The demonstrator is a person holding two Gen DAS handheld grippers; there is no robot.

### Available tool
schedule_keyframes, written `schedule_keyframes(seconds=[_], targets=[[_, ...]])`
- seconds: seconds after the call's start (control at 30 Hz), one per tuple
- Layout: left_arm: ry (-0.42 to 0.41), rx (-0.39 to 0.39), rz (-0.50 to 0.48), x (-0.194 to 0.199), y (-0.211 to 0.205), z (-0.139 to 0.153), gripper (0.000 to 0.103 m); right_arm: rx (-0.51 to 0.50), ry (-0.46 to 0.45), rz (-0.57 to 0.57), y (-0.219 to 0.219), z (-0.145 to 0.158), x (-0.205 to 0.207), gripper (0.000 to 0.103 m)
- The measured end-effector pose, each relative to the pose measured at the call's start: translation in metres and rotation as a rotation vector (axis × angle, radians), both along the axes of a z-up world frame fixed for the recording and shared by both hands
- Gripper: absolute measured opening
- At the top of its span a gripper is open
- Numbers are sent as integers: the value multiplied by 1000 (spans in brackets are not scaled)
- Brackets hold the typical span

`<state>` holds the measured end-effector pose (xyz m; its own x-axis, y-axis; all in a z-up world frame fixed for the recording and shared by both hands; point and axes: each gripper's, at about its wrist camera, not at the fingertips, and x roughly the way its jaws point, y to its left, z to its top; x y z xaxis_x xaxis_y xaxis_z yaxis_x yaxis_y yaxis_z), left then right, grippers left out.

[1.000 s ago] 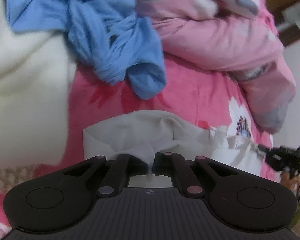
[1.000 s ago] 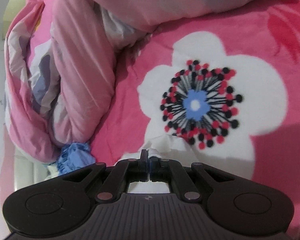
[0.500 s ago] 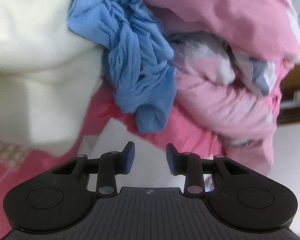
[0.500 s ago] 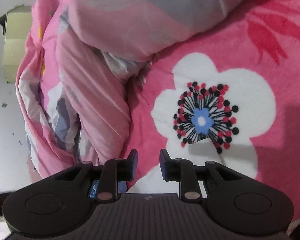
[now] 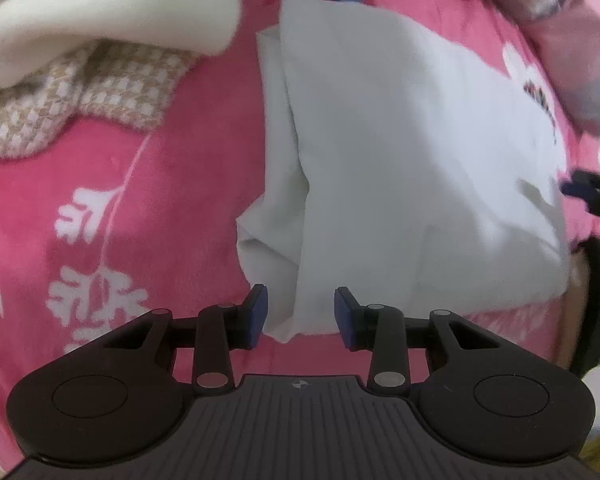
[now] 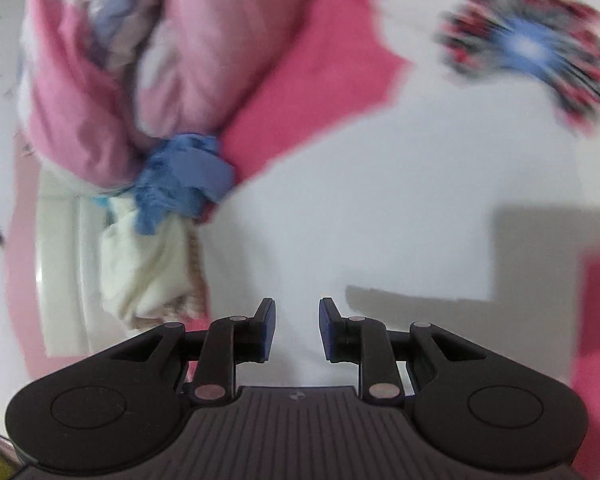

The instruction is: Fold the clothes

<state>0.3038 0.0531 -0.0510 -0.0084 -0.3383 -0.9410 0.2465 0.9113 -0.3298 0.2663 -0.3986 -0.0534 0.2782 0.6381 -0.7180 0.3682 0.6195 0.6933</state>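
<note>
Currently, my left gripper (image 5: 300, 314) and right gripper (image 6: 297, 330) both stand with jaws apart, holding nothing. The white garment (image 5: 412, 168) lies folded on the pink bed cover (image 5: 148, 216), centre-right in the left view, long axis running up-frame. Its lower corner sits between my left jaws.

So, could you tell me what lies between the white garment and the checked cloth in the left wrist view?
Only bare pink blanket separates the white garment from the checked cloth.
</note>
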Motion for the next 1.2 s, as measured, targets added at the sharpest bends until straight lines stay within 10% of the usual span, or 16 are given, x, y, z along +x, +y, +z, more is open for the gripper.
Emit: schedule_keyframes(seconds=[0.23, 0.53, 0.6, 0.7, 0.73, 0.93, 1.2], targets=[[-37, -25, -153, -6, -17, -8, 36, -277, 179, -28, -25, 20, -94, 41], [-60, 1, -238, -8, -24, -19, 26, -455, 89, 85, -22, 13, -121, 48], [-71, -4, -246, -10, -23, -18, 11, -431, 79, 90, -21, 2, -122, 48], [-91, 1, -251, -14, -19, -12, 0, -355, 74, 160, -10, -14, -121, 30], [-98, 2, -252, -15, -17, -9, 0, -352, 79, 199, -5, -17, -120, 3], [-178, -15, -334, -31, -9, 24, 0, -393, -9, 240, -3, 15, -128, 0], [-157, 56, -345, -37, -13, 10, 3, -525, 53, 339, 8, -23, -130, 1]])
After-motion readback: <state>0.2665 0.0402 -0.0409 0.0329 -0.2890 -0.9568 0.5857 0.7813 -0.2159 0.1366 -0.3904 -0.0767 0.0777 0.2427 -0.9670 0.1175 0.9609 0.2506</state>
